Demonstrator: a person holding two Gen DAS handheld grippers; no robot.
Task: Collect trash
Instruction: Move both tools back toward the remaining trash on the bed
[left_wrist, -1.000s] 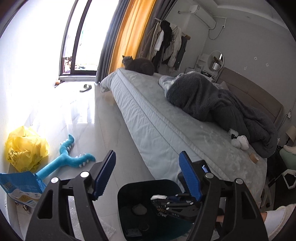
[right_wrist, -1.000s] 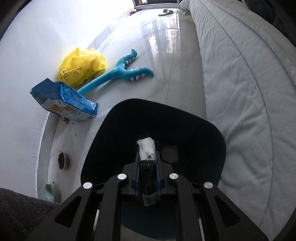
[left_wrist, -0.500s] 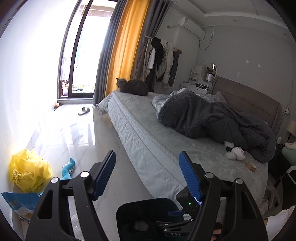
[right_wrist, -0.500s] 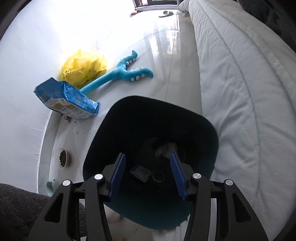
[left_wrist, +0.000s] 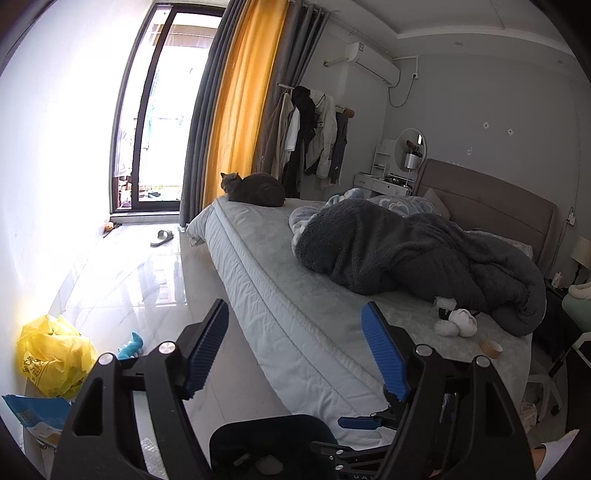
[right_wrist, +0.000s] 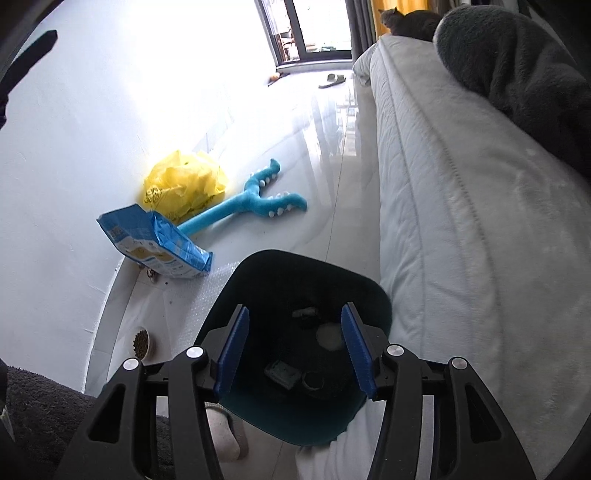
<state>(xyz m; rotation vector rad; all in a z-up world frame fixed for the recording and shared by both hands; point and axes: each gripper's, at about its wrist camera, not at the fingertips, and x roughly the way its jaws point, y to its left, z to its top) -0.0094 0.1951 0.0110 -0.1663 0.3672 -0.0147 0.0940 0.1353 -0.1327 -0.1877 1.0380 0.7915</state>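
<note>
A dark teal bin (right_wrist: 258, 273) stands on the floor beside the bed. A white crumpled wad (right_wrist: 328, 336) lies in it with a small box (right_wrist: 282, 373) and a round lid (right_wrist: 313, 380). My right gripper (right_wrist: 293, 317) hangs above the bin's mouth, open, with nothing between its blue pads. My left gripper (left_wrist: 295, 308) points over the bin's rim (left_wrist: 266, 424) toward the bed; its jaws are opening and hold nothing. White balled-up pieces (left_wrist: 456, 323) and a tape roll (left_wrist: 491, 347) lie on the mattress near the grey blanket.
A yellow plastic bag (right_wrist: 184, 184), a blue pet-food bag (right_wrist: 155, 243) and a blue plush toy (right_wrist: 255, 203) lie by the wall. A food bowl (right_wrist: 141, 341) sits left of the bin. A cat (left_wrist: 255, 188) rests on the bed's far corner. A slipper (left_wrist: 162, 236) lies near the balcony door.
My right gripper opened and let go of the white wad, which now lies in the bin. Both grippers rose; the left one tilted up toward the bed.
</note>
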